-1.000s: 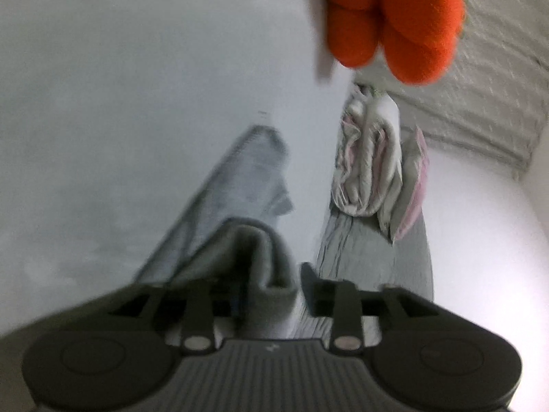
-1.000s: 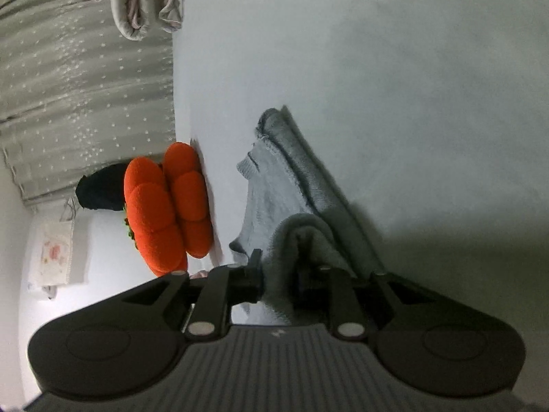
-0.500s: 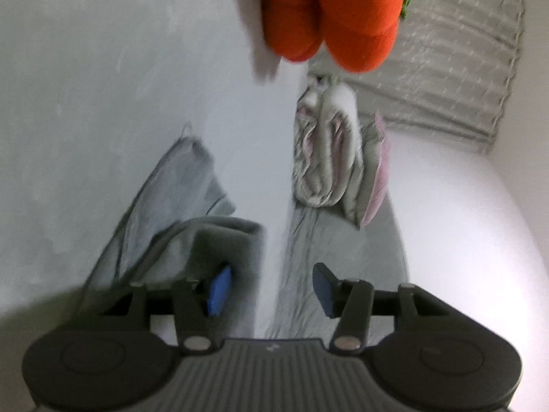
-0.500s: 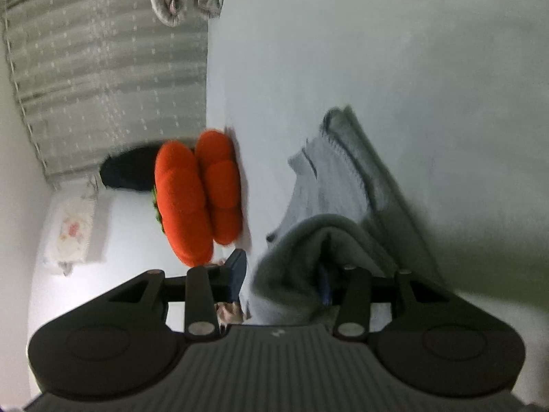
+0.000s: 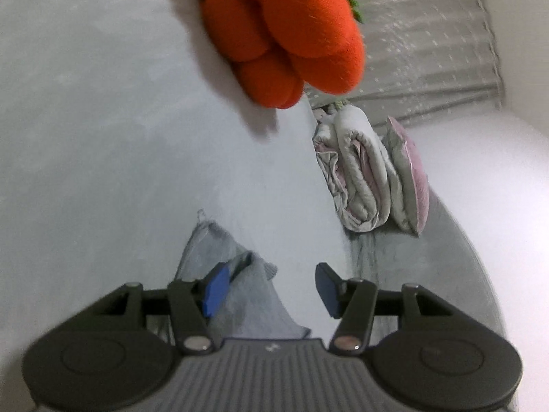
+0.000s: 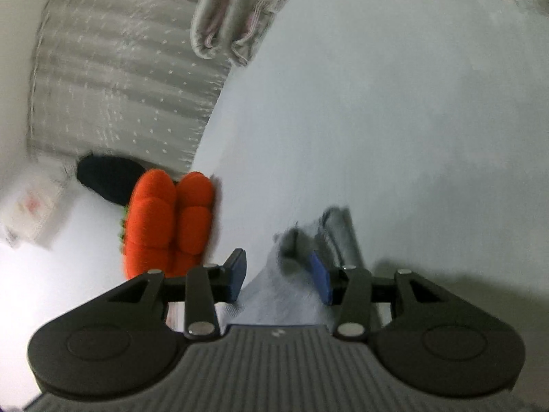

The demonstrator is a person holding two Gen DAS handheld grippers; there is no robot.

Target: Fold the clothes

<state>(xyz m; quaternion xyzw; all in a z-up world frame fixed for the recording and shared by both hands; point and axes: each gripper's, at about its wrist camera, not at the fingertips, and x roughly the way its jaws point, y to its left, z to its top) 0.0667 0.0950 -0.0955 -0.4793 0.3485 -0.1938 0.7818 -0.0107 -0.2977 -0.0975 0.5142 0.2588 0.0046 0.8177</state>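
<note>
While the white bed (image 5: 103, 137) fills most of both views, the change is seen low in each frame: a second ago both tongs were clamped on the grey garment, and now both stand apart, so the cloth has been let go. By that release one fold is judged to be laid down; whether more folds are wanted cannot be told.

The grey garment (image 5: 240, 288) is found at the lower centre of the left view, doubled over on the bed between the fingers of the left tongs (image 5: 271, 286). In the right view the garment (image 6: 288, 281) is seen bunched between the fingers of the right tongs (image 6: 279, 276).

An orange plush (image 5: 288, 34) is seen at top centre, and rolled bedding (image 5: 367, 178) at middle right. No container is seen in either view.
</note>
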